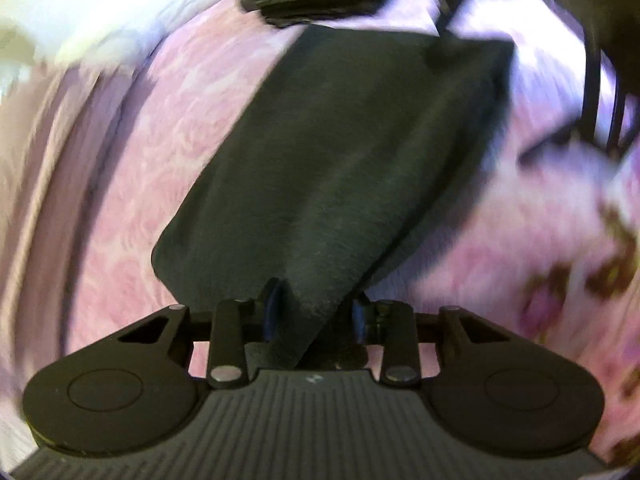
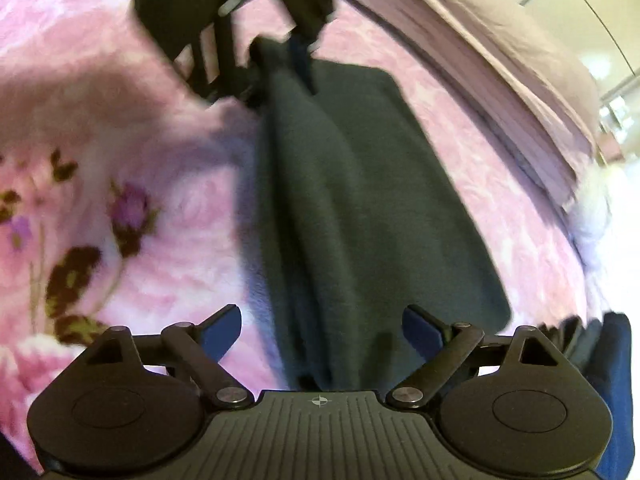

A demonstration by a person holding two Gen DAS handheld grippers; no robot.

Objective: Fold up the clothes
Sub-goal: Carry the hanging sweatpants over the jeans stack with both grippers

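Nearest, the left claw (image 1: 316, 316) pinched a bunched corner of the dark grey garment (image 1: 340, 152), keeping that end raised for the fold. The right claw (image 2: 322, 330) gaped wide, straddling its end ungripped. Beyond, the garment stretched across the pink floral bed (image 2: 120, 128).

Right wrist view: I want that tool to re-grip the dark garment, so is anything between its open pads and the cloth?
Nothing visible. The right tool stands open with the dark garment lying directly between and ahead of its pads on the pink floral blanket. The left tool holds the cloth's far end, clear of this one.
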